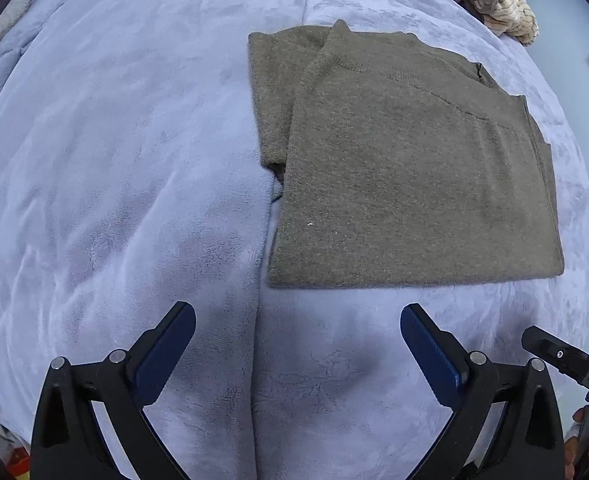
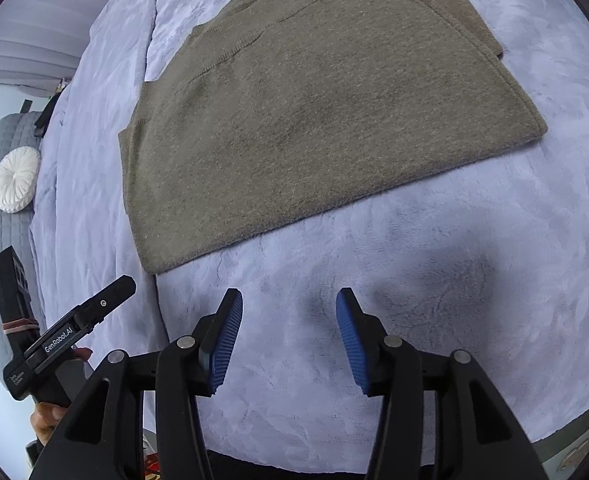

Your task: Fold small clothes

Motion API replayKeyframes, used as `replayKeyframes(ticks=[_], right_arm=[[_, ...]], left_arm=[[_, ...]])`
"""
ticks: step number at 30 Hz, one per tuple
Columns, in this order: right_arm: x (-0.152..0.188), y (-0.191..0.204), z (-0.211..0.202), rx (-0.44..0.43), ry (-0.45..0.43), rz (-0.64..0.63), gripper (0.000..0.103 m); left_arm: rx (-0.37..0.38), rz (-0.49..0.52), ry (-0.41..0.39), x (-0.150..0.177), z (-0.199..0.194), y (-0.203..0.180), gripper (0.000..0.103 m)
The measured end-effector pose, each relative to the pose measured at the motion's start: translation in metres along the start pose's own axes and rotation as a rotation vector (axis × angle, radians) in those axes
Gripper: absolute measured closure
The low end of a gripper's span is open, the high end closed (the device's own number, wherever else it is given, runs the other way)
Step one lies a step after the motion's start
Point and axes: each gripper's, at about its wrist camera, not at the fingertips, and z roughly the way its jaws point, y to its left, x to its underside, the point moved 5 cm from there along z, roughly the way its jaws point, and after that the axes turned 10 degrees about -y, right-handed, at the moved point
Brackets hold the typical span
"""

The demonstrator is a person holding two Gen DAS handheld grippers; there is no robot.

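Folded olive sweater [image 1: 410,168] is seen upper right of frame, beyond the left gripper [image 1: 298,320], jaws fully spread, empty. Right gripper [image 2: 289,304], half-open and empty, is judged nearer its hem.

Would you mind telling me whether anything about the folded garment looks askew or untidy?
Slightly: on the olive-brown knitted sweater, a folded-under layer sticks out past the top layer's edge. Otherwise it lies flat on the lavender plush blanket.
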Motion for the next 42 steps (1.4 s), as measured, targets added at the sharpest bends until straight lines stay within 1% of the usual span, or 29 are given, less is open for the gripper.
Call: replayKeyframes(ticks=[2, 3, 4, 5, 6, 8, 12, 14, 16, 20, 23, 27, 30, 34, 35, 36, 37, 38, 39, 42], right_arm=[[0.000, 0.006, 0.004, -0.004, -0.002, -0.010, 0.035], [-0.001, 0.009, 0.006, -0.010, -0.002, -0.011, 0.032], [-0.001, 0.012, 0.009, -0.019, -0.003, -0.008, 0.024], [-0.002, 0.015, 0.012, -0.034, -0.006, -0.003, 0.021], [-0.003, 0.019, 0.016, -0.058, -0.011, 0.001, 0.021], [-0.004, 0.032, 0.023, -0.108, -0.018, -0.006, 0.020], [-0.004, 0.053, 0.038, -0.181, -0.018, -0.017, 0.019], [-0.003, 0.059, 0.048, -0.221, -0.001, 0.007, 0.019], [-0.001, 0.060, 0.058, -0.249, 0.019, 0.048, 0.019], [0.002, 0.053, 0.081, -0.319, 0.046, 0.182, 0.019], [0.001, 0.050, 0.095, -0.379, 0.045, 0.279, 0.019], [-0.005, 0.052, 0.109, -0.441, 0.036, 0.361, 0.019], [-0.012, 0.057, 0.118, -0.482, 0.014, 0.410, 0.019], [-0.020, 0.059, 0.127, -0.527, 0.008, 0.508, 0.018], [-0.022, 0.059, 0.129, -0.547, 0.020, 0.547, 0.024], [-0.024, 0.059, 0.130, -0.568, 0.030, 0.580, 0.034], [-0.026, 0.057, 0.130, -0.578, 0.047, 0.598, 0.065], [-0.028, 0.057, 0.131, -0.586, 0.062, 0.599, 0.090], [-0.030, 0.057, 0.129, -0.607, 0.062, 0.594, 0.093], [-0.046, 0.065, 0.111, -0.690, 0.029, 0.546, 0.094]], left_arm=[[-0.008, -0.005, -0.003, -0.001, 0.001, 0.005, 0.000], [-0.010, -0.009, -0.003, -0.001, 0.003, 0.007, 0.000], [-0.015, -0.012, -0.002, -0.003, 0.005, 0.011, 0.000], [-0.019, -0.015, -0.002, -0.004, 0.007, 0.014, 0.000], [-0.018, -0.018, 0.000, -0.005, 0.010, 0.016, 0.000], [0.010, -0.028, 0.012, -0.008, 0.016, 0.020, 0.000], [0.041, -0.052, 0.032, -0.015, 0.030, 0.030, 0.000], [0.082, -0.066, 0.032, -0.019, 0.033, 0.033, 0.000], [0.114, -0.096, 0.021, -0.024, 0.035, 0.036, 0.000], [0.166, -0.148, -0.002, -0.037, 0.037, 0.049, 0.000], [0.200, -0.169, -0.010, -0.048, 0.041, 0.052, 0.000], [0.254, -0.186, 0.000, -0.060, 0.052, 0.049, 0.000], [0.309, -0.214, 0.003, -0.066, 0.056, 0.048, 0.000], [0.411, -0.285, 0.018, -0.078, 0.062, 0.046, 0.000], [0.433, -0.301, 0.025, -0.080, 0.064, 0.046, 0.000], [0.452, -0.315, 0.034, -0.083, 0.066, 0.045, 0.000], [0.465, -0.329, 0.044, -0.086, 0.069, 0.045, 0.000], [0.475, -0.340, 0.048, -0.088, 0.071, 0.043, 0.000], [0.489, -0.349, 0.054, -0.090, 0.072, 0.042, 0.000], [0.537, -0.355, 0.072, -0.098, 0.076, 0.031, 0.000]])
